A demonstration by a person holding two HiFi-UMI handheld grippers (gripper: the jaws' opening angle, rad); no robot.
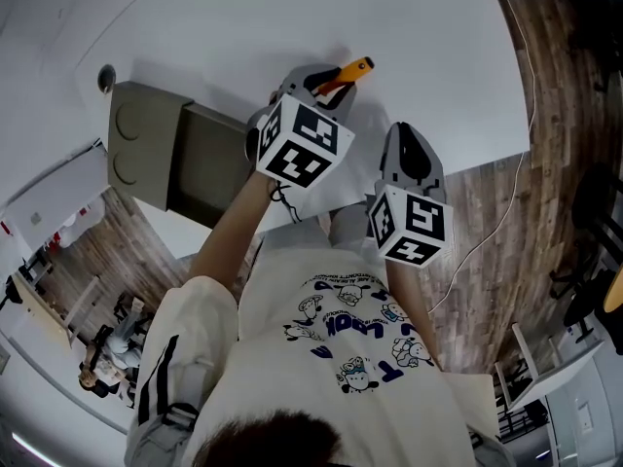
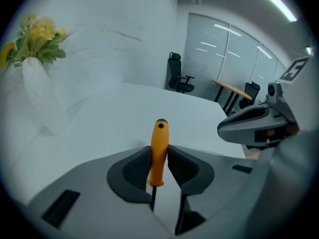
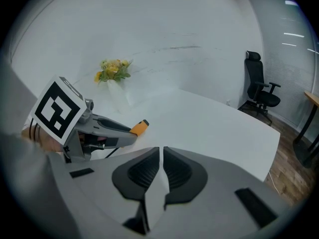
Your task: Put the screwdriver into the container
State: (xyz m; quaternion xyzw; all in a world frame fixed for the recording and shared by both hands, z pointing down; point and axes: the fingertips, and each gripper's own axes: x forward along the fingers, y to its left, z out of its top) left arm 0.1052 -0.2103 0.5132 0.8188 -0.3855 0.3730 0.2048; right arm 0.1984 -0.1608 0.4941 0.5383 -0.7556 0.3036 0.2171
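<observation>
Orange handle of the screwdriver (image 2: 159,133) is clamped between the left gripper (image 2: 159,152) pads over the white table (image 1: 292,17). Its dark shaft drops behind them, tip unseen. The right gripper (image 3: 161,156) is closed on nothing. To the left, that arm partly covers the grey container (image 1: 146,144).

Office setting. Black swivel chairs (image 2: 179,78) with armrests stand by a glass partition wall (image 2: 219,49), with a wood-topped desk (image 2: 233,87) near them. Strip ceiling lights (image 2: 271,1), wood-look floor (image 1: 569,115), and a big white table (image 2: 124,108) holding a vase of yellow flowers (image 2: 37,34).
</observation>
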